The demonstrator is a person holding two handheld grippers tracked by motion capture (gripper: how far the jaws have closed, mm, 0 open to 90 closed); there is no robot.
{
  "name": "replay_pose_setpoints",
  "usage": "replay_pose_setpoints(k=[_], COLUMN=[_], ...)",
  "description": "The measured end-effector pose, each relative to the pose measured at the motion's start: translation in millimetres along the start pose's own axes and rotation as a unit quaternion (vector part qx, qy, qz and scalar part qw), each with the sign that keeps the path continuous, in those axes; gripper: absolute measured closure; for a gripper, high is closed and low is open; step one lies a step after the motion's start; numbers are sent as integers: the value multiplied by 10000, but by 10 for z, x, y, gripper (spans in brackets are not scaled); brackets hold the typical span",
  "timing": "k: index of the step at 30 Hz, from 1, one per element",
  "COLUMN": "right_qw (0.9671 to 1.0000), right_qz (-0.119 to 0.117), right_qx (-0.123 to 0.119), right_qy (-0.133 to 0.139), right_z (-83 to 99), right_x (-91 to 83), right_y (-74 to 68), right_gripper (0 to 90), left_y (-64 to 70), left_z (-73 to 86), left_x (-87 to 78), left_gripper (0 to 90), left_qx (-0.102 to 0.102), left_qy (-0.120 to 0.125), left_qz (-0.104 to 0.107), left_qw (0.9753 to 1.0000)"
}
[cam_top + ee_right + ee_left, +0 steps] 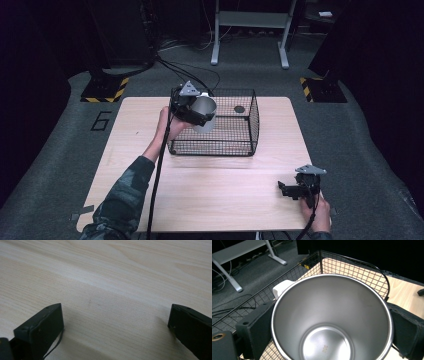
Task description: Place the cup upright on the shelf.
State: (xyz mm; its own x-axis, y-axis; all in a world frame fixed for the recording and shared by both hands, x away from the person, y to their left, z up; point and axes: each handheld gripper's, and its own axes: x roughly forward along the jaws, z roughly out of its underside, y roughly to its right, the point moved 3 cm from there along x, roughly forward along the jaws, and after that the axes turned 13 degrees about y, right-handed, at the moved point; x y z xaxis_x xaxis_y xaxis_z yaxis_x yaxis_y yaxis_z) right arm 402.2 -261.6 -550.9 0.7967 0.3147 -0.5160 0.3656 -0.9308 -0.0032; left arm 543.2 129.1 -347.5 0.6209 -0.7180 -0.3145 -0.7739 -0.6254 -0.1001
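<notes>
Left hand-held gripper (196,111) clamps an empty steel cup (332,320) over the wire basket (235,145); right hand-held gripper (295,189) gapes.

We are wearing a camouflage-patterned sleeve (122,192) in dark greens and greys on our left arm. Our left gripper (192,107) is showing a black body topped by a grey three-cornered plate, a black cable trailing from it. Our right gripper (289,189) is carrying the same grey plate; its blocky black jaws are showing small screw holes.
</notes>
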Motion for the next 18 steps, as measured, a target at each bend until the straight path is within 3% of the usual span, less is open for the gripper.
replay_pose_setpoints(k=[18], right_qw=[10000], right_qz=[47], right_qx=[49], right_qy=[25], right_z=[-2], right_x=[5], right_y=[-5], right_gripper=[0], left_y=[-83], left_z=[72], left_x=[308], left_gripper=[63], left_qx=[-50], left_qy=[-180], left_qz=[-91], left_qw=[9998])
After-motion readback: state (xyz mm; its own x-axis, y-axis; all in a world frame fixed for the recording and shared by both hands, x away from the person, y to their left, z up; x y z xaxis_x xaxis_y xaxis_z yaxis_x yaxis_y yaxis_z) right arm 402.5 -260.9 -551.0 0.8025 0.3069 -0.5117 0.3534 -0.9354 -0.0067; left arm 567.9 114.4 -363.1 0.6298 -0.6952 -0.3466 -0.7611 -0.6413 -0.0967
